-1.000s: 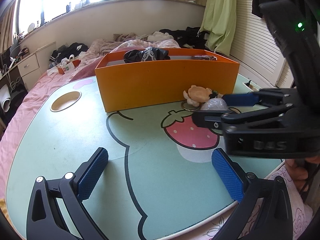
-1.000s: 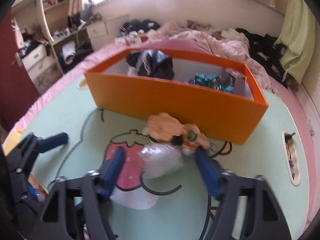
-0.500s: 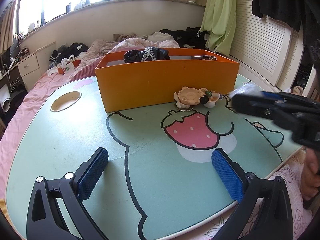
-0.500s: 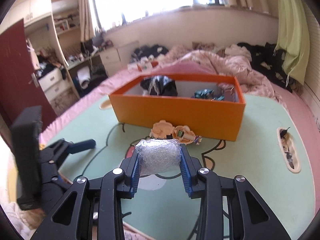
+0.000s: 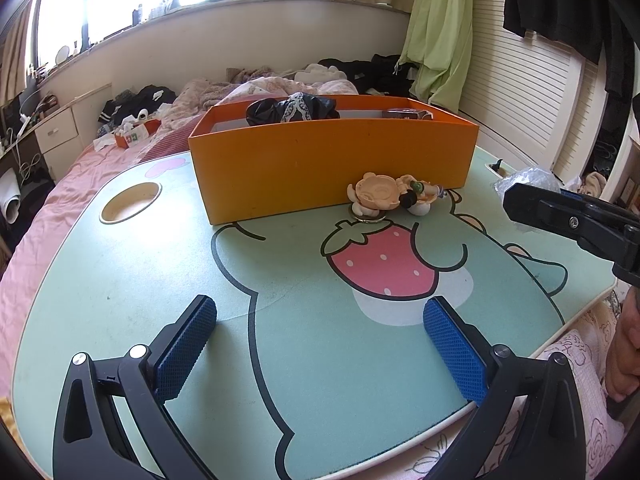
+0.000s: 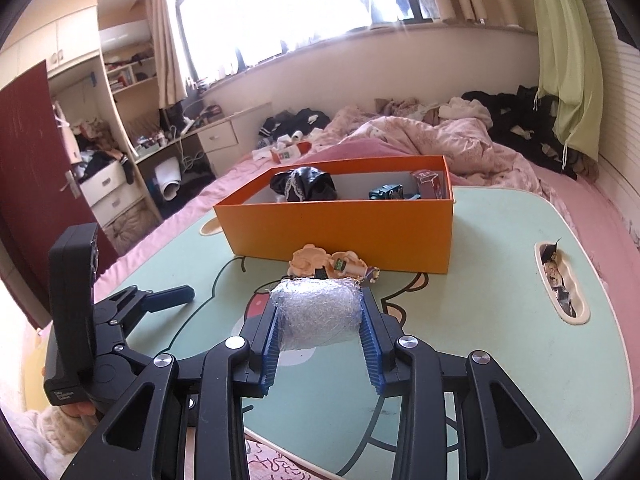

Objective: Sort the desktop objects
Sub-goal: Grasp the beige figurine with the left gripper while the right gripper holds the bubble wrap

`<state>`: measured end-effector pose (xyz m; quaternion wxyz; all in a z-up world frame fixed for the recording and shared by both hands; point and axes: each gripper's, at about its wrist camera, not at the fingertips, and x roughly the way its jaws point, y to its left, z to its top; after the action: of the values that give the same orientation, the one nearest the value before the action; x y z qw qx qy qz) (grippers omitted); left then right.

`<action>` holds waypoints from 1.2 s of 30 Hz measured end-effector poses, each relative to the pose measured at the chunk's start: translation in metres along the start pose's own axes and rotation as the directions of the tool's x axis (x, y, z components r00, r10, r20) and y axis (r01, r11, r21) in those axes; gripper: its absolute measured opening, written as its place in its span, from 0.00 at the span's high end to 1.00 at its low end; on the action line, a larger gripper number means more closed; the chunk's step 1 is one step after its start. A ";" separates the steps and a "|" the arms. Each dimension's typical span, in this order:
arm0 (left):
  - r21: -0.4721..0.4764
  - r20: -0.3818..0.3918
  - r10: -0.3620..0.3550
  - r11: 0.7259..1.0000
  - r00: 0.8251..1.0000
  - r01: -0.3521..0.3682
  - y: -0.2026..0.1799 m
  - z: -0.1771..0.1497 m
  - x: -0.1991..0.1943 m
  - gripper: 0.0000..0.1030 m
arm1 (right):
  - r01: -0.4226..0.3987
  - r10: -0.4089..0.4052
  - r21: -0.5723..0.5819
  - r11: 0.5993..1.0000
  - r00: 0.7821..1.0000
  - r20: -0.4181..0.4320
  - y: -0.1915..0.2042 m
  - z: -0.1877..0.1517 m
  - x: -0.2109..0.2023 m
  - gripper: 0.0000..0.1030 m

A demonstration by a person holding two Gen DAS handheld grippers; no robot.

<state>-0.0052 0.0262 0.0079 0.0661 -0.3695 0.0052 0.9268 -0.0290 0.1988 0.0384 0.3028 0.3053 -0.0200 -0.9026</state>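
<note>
A: Right tool (image 6: 318, 322) status?
B: It's gripping a clear crinkled plastic bundle (image 6: 316, 314) between both blue pads, jaws closed in on it, and holding it above the worktop (image 6: 480, 300), on the near side of the orange box (image 6: 340, 232).
A: Left tool (image 5: 320, 344)?
B: It's sitting wide open and holding nothing, low over the worktop, on the near side of the box, well apart from it.
A: What's lying by the box?
B: A peach plush toy (image 5: 384, 196) is lying on the worktop, touching or just beside the box's near wall. Can't tell which.
A: Inside the box?
B: A black lacy cloth (image 6: 304, 186) is sitting at its left end, a dark green item (image 6: 386, 192) and a red pack (image 6: 428, 182) at its right end.
A: And the bundle against the toy?
B: It's hanging in front of the toy, nearer the camera and higher.
</note>
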 end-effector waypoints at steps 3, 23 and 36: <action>0.000 0.000 0.001 1.000 1.000 -0.001 0.000 0.000 0.000 0.00 | 0.001 -0.001 -0.002 1.000 1.000 0.014 -0.001 -0.002 -0.004 0.66; -0.001 -0.008 -0.045 0.999 0.999 0.045 -0.004 0.007 -0.004 0.00 | 0.024 -0.028 0.045 0.999 0.997 0.074 -0.018 0.002 -0.027 0.66; 0.069 -0.108 -0.056 0.996 0.993 0.063 -0.058 0.073 0.026 0.00 | 0.039 -0.049 0.083 0.996 0.992 0.119 -0.039 0.006 -0.047 0.66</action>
<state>-0.0668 0.0910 0.0453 0.1066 -0.4154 0.0311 0.9028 -0.0238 0.2556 0.0598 0.2685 0.2625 -0.0676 -0.9244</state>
